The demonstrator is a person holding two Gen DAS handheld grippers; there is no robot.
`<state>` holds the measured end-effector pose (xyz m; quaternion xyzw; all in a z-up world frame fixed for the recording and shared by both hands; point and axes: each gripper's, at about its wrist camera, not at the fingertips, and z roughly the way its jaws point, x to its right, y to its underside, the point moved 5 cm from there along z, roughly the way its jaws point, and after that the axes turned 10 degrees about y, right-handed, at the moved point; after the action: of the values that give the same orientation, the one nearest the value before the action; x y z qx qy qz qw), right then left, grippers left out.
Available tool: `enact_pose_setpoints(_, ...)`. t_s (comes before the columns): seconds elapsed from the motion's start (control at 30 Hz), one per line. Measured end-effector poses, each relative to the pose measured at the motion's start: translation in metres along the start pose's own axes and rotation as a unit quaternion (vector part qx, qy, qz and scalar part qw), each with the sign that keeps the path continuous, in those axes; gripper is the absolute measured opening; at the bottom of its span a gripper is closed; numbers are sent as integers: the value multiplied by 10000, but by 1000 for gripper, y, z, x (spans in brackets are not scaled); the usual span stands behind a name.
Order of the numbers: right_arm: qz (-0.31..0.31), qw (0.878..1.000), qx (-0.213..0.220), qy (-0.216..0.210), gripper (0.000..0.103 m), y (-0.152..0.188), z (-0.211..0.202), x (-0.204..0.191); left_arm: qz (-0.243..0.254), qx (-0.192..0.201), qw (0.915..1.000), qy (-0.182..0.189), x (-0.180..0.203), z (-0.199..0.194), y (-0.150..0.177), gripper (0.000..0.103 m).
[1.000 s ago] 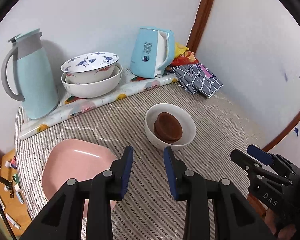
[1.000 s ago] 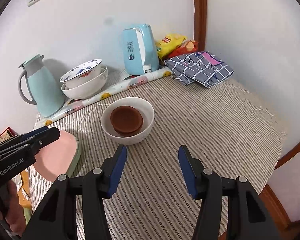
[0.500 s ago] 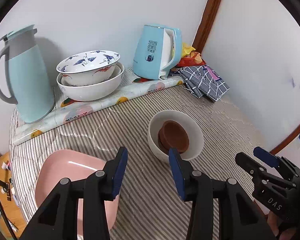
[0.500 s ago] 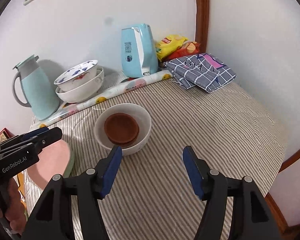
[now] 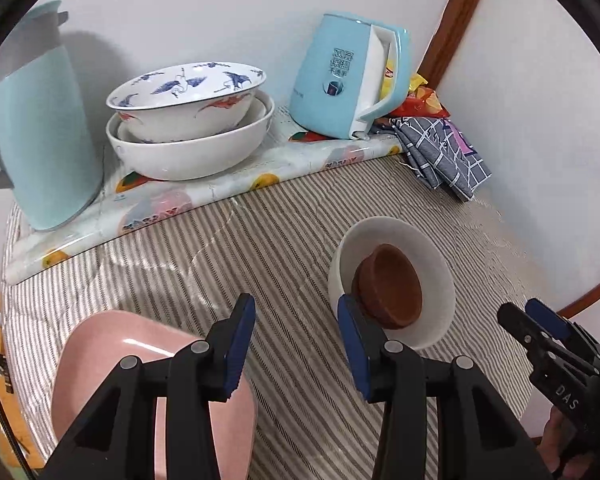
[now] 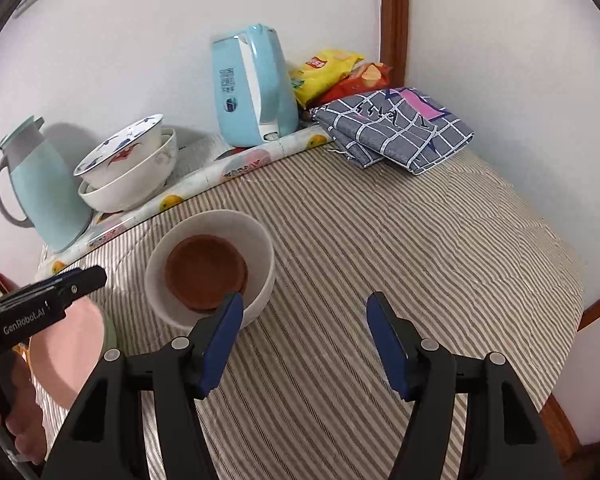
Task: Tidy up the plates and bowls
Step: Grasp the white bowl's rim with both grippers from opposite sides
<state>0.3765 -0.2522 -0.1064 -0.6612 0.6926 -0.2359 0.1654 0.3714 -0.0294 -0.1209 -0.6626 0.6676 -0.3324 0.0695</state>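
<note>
A white bowl with a small brown bowl inside stands on the striped table. A pink plate lies at the near left edge, partly under my left gripper's left finger. My left gripper is open and empty over bare cloth, its right finger just in front of the white bowl's left rim. My right gripper is open and empty; its left finger overlaps the near rim of the white bowl. The brown bowl and pink plate also show there.
At the back, a crane-patterned bowl sits in a big white bowl on a fruit-print mat. Beside them stand a pale blue thermos and blue kettle. A folded checked cloth and snack bags fill the corner.
Both grippers came forward and down toward the table, and both jaws widened. The white bowl now sits nearer the fingertips in each view.
</note>
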Motion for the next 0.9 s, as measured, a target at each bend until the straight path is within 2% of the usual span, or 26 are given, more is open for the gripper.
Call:
enact_pose_setpoints(0.1,-34,10000,-53,-40,62,-2,11,-4,37,23,10000,61,2,6,-3,41)
enact_pose_setpoints(0.5,-290,9991,-186,-240,45,-5,49,-28,154,-264,9993,195,6,45,-11,41)
enact_pose_setpoints(0.57,-338,9988,-221,-278,44,-5,54,-32,205,-370,9990,120,7,53,-10,38)
enact_pose_setpoints(0.63,-382,9986,-258,-259,42,-5,58,-34,214,-437,9986,202,9,58,-10,33)
enact_pose_setpoints(0.7,-414,9983,-335,-250,35,-5,63,-36,219,-491,9984,177,11,62,-9,32)
enact_pose_setpoints(0.9,-468,9978,-396,-241,29,-5,71,-43,251,-630,9975,187,16,74,-8,26)
